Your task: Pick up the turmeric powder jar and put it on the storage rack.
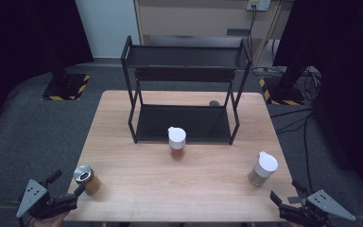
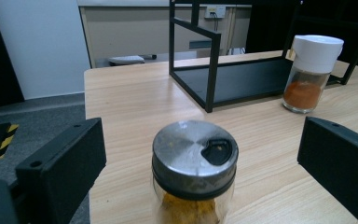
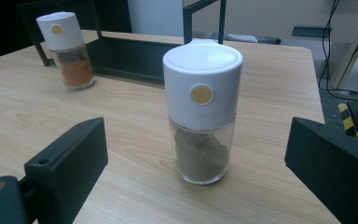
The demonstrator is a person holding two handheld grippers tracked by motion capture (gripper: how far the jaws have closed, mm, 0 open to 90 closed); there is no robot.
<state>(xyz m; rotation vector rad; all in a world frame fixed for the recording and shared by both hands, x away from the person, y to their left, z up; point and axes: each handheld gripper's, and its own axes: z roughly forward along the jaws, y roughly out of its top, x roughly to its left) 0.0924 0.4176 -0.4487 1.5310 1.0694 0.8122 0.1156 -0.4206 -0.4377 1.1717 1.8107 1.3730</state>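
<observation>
Three spice jars stand on the wooden table (image 1: 194, 189). A metal-lidded jar of yellow spice (image 1: 86, 178) (image 2: 194, 163) is near the front left corner, just ahead of my left gripper (image 1: 68, 185) (image 2: 203, 140), which is open with a jaw on either side of the jar. A white-capped jar of brown spice (image 1: 263, 169) (image 3: 203, 112) stands at the front right, upright between the spread jaws of my open right gripper (image 1: 288, 193) (image 3: 196, 140). A white-capped jar of orange spice (image 1: 177, 142) (image 2: 310, 70) (image 3: 70, 49) stands in front of the black two-tier rack (image 1: 132, 113).
The rack (image 2: 212, 70) (image 3: 130, 53) takes up the table's far half, and both its shelves are bare. A small dark round thing (image 1: 213, 103) lies behind it. Black stands with striped bases (image 1: 66, 87) and cables (image 1: 302, 123) are on the floor around the table.
</observation>
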